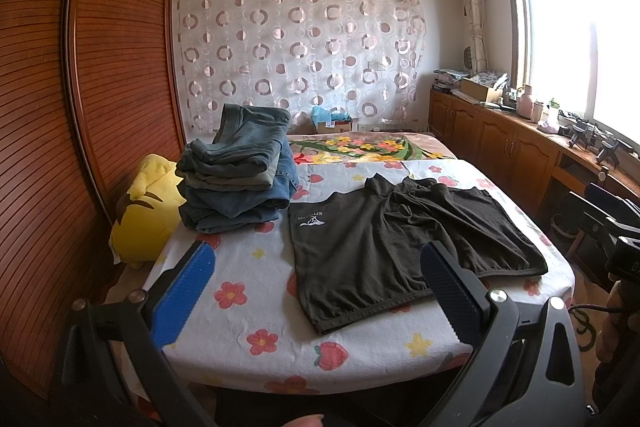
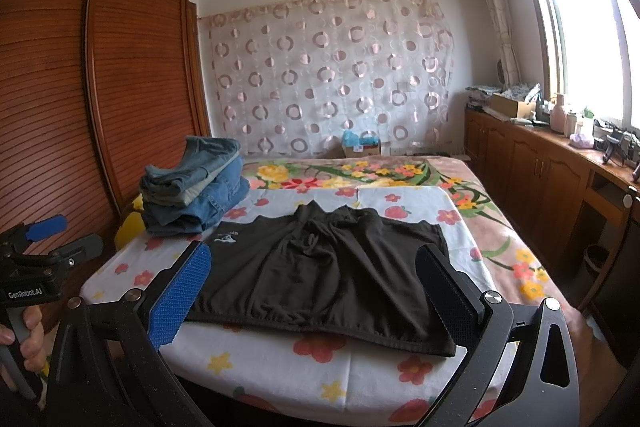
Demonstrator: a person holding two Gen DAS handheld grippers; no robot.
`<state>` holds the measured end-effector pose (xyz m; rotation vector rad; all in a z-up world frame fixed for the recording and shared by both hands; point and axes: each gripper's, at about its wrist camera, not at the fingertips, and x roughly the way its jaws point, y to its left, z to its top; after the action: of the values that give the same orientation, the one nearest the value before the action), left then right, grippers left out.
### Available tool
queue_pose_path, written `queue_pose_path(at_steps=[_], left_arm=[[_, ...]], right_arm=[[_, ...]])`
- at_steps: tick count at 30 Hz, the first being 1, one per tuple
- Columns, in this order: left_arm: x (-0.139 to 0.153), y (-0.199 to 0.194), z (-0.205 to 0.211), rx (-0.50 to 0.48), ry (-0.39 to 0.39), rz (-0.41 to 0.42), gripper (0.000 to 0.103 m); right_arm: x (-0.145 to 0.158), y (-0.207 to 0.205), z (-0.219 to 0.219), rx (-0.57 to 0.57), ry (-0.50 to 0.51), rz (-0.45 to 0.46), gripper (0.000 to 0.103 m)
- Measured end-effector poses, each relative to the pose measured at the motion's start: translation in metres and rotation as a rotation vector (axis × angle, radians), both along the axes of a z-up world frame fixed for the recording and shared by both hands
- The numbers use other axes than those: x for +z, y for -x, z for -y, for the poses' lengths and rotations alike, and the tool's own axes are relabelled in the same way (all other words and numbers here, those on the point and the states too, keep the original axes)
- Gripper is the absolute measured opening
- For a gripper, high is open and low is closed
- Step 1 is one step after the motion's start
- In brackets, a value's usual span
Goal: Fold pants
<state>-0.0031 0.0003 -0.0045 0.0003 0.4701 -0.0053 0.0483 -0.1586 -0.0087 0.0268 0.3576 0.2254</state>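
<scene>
Dark brown shorts (image 1: pixel 384 251) lie spread flat on the floral sheet (image 1: pixel 256 311) covering the near end of the bed, waistband toward the far side, leg hems toward the cameras; a small white logo sits on the leg nearer the wardrobe. Fabric around the waistband and drawstring is bunched and wrinkled; the legs lie mostly smooth. Left gripper (image 1: pixel 320 291) is held above the near edge of the bed, fingers spread wide, nothing between them; the blue pad (image 1: pixel 184 295) shows over bare sheet and the opposite finger overlaps the hem in the view, contact not confirmed. Right gripper (image 2: pixel 316 291) likewise stands wide apart and empty, framing the shorts (image 2: pixel 320 279) from the near side; whether either finger touches the cloth cannot be told. In the right wrist view the left gripper's body shows at the left edge, gripped by a hand (image 2: pixel 28 331). A stack of folded jeans (image 1: pixel 236 171) rests on the sheet beside the shorts, toward the wooden wardrobe (image 1: pixel 80 87). A yellow plush toy (image 1: pixel 148 211) sits wedged between bed and wardrobe, just beside the jeans.
</scene>
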Motion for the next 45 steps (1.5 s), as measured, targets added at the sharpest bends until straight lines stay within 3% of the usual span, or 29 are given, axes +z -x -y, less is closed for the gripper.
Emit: queue_pose_path(at_steps=[20,27,45], left_arm=[[0.006,-0.006,0.012,-0.017,0.001,-0.024,0.103],[-0.01,-0.021,0.012,-0.052,-0.004,-0.058,0.103],[-0.039,-0.06,0.008,-0.11,-0.042,-0.103,0.103]], right_arm=[[0.001,0.0,0.001,0.014,0.004,-0.004,0.103],[0.009,-0.007,0.014,0.009,0.015,-0.024,0.103],[-0.026,-0.046,0.034,0.008,0.082,-0.098,0.1]])
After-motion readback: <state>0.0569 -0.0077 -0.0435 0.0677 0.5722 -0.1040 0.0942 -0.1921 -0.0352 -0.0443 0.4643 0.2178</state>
